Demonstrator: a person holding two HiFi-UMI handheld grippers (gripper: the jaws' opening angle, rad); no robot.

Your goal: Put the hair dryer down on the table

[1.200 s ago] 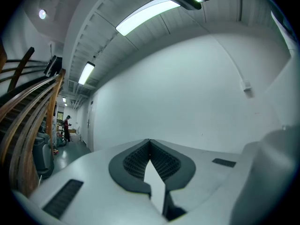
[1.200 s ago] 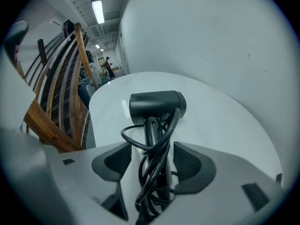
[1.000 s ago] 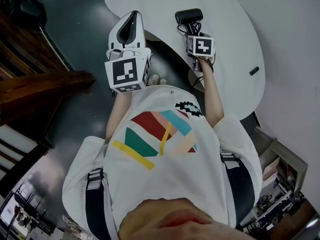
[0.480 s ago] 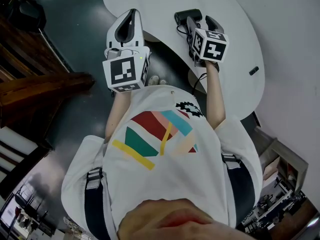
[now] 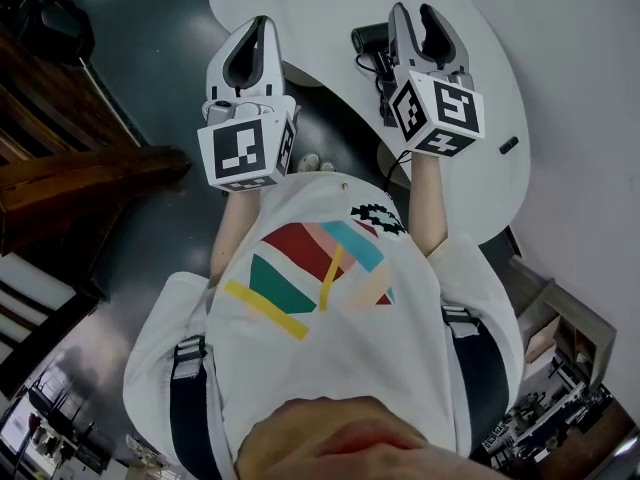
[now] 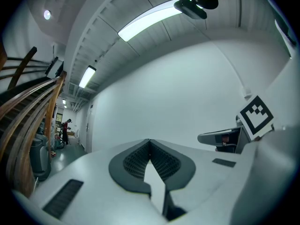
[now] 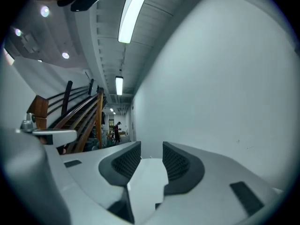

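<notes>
With the black hair dryer (image 5: pixel 368 36) lying released on the white tabletop (image 5: pixel 320 8), the empty right claw (image 5: pixel 415 18), jaws just narrowing, hangs clear, while the left claw (image 5: pixel 258 28) idles closed.

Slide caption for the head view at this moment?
Hair dryer lies on the white table; right gripper hovers by it, jaws apart, just closed partway, nothing between them; left gripper shut.
</notes>
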